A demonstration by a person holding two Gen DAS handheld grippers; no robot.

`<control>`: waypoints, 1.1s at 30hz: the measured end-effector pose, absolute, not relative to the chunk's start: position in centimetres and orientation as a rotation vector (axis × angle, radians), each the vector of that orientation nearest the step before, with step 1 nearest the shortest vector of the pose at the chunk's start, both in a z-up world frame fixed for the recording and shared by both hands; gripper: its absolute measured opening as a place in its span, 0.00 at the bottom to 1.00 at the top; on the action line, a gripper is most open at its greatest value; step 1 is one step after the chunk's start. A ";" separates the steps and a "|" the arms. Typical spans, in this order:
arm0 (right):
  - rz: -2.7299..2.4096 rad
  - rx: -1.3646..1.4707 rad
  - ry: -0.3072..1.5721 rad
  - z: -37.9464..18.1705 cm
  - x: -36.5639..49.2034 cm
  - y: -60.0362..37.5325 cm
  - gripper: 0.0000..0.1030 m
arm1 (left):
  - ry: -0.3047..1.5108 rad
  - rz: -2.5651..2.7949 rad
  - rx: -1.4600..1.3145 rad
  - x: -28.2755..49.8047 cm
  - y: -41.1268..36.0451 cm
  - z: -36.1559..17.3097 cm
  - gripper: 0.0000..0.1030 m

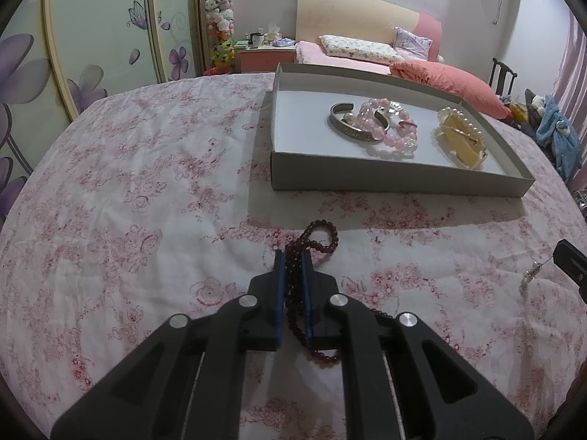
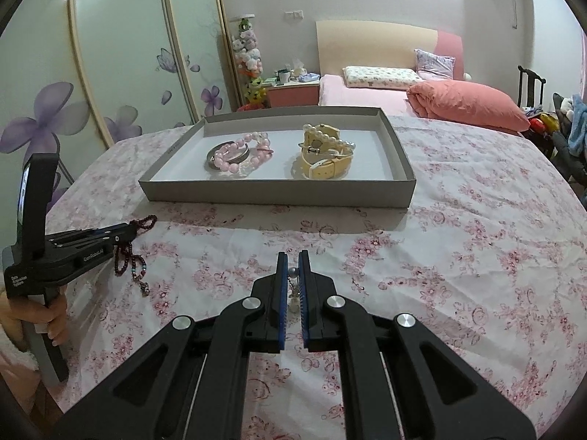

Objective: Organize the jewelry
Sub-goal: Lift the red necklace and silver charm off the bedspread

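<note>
Jaws of both grippers are nearly closed, each pinching jewelry above a floral-covered table: the left gripper clamps a dark red bead strand whose loops spill out ahead of and below its blue pads, while the right gripper nips a thin silver chain with a small bead showing at the tips.

Ahead of both sits a shallow grey tray, already holding a silver bangle, a pink bead bracelet and a cream watch draped with pearls (the pieces lie in two loose clusters, left and right).

The risks, as a judgement: the red strand hangs free, with a tassel end dangling in the right wrist view, and could snag on the tray's near wall or slide through the pads if carried quickly; the fine chain, held by very little, could slip out unnoticed or tangle with pieces already in the tray.

The pink rose-print cloth lies wrinkled over the table. Behind it are a bed with a coral duvet, a nightstand, stacked plush toys and wardrobe doors painted with purple flowers.
</note>
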State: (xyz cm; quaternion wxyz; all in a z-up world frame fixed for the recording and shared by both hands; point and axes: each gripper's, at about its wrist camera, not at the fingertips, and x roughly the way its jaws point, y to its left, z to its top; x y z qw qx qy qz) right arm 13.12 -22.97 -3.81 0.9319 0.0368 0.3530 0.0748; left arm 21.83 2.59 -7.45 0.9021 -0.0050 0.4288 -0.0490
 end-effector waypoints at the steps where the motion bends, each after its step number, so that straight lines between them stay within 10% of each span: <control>1: 0.152 0.074 0.717 -3.6 13.0 -23.0 0.06 | 0.875 -0.103 -0.013 21.6 2.7 -7.3 0.09; 23: 0.153 0.082 0.604 -1.5 11.6 -23.4 0.06 | 0.762 -0.286 -0.041 18.1 2.0 -3.4 0.06; 33: 0.147 0.088 0.611 -1.5 11.6 -23.8 0.06 | 0.896 -0.229 0.058 19.6 -0.3 -7.6 0.46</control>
